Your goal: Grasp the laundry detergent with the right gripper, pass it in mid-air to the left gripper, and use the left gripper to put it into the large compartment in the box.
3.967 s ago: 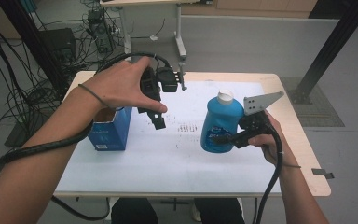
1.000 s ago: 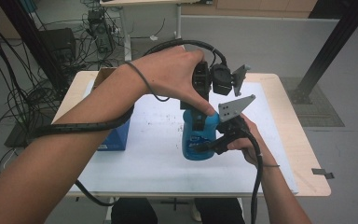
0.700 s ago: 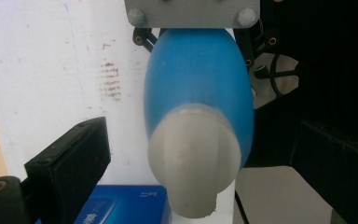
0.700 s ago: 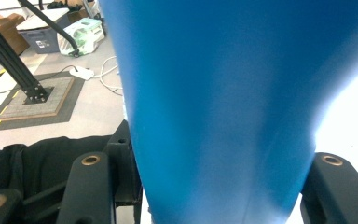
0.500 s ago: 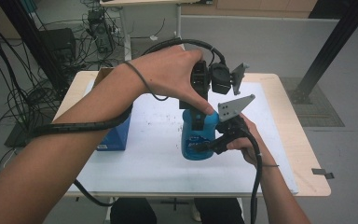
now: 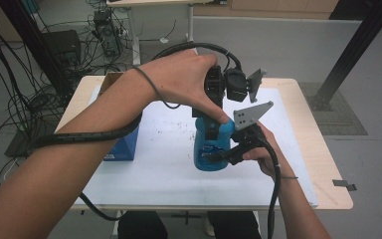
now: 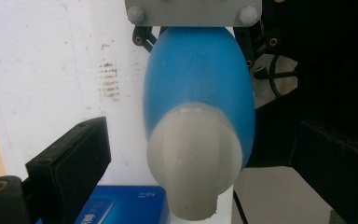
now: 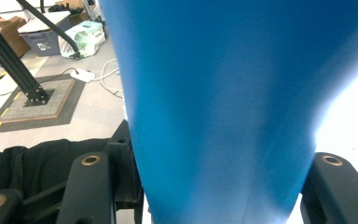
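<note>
A blue bottle (image 6: 210, 149) stands upright near the middle of the white-covered table (image 6: 154, 174). My right gripper (image 6: 218, 157) comes in from the right and is shut on its body; in the right gripper view the blue wall (image 8: 214, 93) sits tight between both jaws. My left gripper (image 6: 212, 128) hangs over the bottle's top, pointing down. In the left gripper view the white cap (image 7: 193, 163) lies between the jaws with a gap on each side, so this gripper is open. From above, the hand and gripper hide the cap.
A blue box (image 6: 122, 147) stands on the table's left part, close to the bottle. Faint reddish marks (image 7: 109, 81) stain the white cover. Cables and a black case crowd the floor at the left. A black slanted post (image 6: 348, 55) with a grey floor mat stands at the right.
Four seconds ago the left gripper was near the blue box and the bottle stood farther right. The bottle has since moved toward the centre with the left gripper above it. Nothing moved in the last second.
</note>
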Available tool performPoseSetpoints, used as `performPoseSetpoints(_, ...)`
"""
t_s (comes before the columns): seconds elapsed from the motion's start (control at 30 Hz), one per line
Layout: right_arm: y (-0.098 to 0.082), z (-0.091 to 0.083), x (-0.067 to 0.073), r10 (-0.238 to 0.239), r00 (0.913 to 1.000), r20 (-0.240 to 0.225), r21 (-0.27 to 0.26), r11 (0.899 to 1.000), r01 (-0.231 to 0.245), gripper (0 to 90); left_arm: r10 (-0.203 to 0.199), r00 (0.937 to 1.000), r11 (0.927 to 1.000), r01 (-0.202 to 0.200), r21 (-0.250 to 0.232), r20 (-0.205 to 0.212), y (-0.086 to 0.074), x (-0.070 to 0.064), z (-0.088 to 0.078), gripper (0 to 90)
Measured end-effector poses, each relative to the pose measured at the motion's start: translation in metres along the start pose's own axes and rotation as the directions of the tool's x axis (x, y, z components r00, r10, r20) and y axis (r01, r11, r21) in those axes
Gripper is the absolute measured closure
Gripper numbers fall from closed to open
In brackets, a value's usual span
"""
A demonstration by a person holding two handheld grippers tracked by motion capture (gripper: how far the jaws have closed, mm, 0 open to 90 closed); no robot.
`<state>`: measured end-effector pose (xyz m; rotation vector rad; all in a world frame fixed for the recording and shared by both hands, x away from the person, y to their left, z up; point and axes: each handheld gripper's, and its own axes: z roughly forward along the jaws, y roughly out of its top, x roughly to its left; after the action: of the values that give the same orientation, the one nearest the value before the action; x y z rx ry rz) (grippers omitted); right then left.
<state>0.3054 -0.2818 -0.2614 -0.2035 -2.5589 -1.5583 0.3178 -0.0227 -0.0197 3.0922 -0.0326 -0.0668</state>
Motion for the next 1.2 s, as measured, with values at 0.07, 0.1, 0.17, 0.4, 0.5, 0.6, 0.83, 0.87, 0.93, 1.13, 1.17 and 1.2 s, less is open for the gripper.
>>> performPoseSetpoints(0.07,-0.0004,-0.0003,-0.0008,0.001,1.0000,-0.003,-0.002,1.000,-0.001,42.0,0.003,1.0000,1.0000,-0.003,-0.001,0.003,0.0006,0.0000,0.0000,5.3)
performPoseSetpoints(0.1,-0.0007,-0.0005,-0.0007,0.002,1.0000,-0.002,-0.004,1.000,-0.002,42.0,0.003,1.0000,1.0000,-0.003,0.000,0.003,0.0010,-0.0003,0.0003,5.4)
performPoseSetpoints(0.17,-0.0007,-0.0004,-0.0010,0.001,1.0000,-0.003,-0.002,1.000,-0.001,42.0,-0.002,1.0000,1.0000,0.002,-0.005,0.000,0.0006,-0.0005,0.0003,5.4)
performPoseSetpoints(0.4,-0.0006,-0.0004,-0.0010,-0.001,1.0000,-0.005,-0.004,1.000,0.001,42.0,-0.003,1.0000,1.0000,0.003,0.000,-0.003,0.0016,-0.0001,0.0004,5.0)
performPoseSetpoints(0.5,-0.0006,-0.0003,-0.0011,0.000,1.0000,-0.004,-0.004,1.000,0.000,42.0,-0.004,1.0000,1.0000,0.004,0.004,-0.006,0.0020,-0.0001,0.0005,5.0)
performPoseSetpoints(0.6,-0.0002,0.0002,-0.0010,-0.003,1.0000,-0.004,-0.004,1.000,0.003,42.0,-0.004,1.0000,1.0000,0.004,0.004,-0.007,0.0018,0.0003,0.0007,5.0)
performPoseSetpoints(0.83,-0.0007,0.0017,-0.0030,0.003,0.9999,-0.012,-0.003,1.000,-0.003,42.0,-0.007,1.0000,1.0000,0.007,0.003,-0.002,0.0010,0.0006,0.0014,5.0)
performPoseSetpoints(0.87,-0.0008,0.0018,-0.0030,0.002,0.9999,-0.011,-0.004,1.000,-0.002,42.1,-0.005,1.0000,1.0000,0.005,0.003,-0.002,0.0009,0.0009,0.0012,5.0)
performPoseSetpoints(0.93,-0.0007,0.0019,-0.0028,0.003,0.9999,-0.011,-0.003,1.000,-0.003,42.0,-0.008,1.0000,1.0000,0.008,0.002,-0.005,0.0004,0.0007,0.0008,5.0)
performPoseSetpoints(1.13,-0.0011,0.0028,-0.0037,0.004,0.9999,-0.013,-0.005,1.000,-0.004,42.0,-0.009,0.9999,1.0000,0.009,0.003,-0.006,0.0001,0.0005,0.0013,5.0)
performPoseSetpoints(1.17,-0.0009,0.0029,-0.0038,0.004,0.9999,-0.013,-0.005,1.000,-0.004,42.0,-0.009,1.0000,1.0000,0.009,0.003,-0.005,0.0001,0.0006,0.0014,4.9)
performPoseSetpoints(1.2,-0.0005,0.0033,-0.0043,0.003,0.9999,-0.013,-0.004,1.000,-0.003,42.0,-0.008,1.0000,1.0000,0.008,0.004,-0.005,0.0000,0.0007,0.0014,5.0)
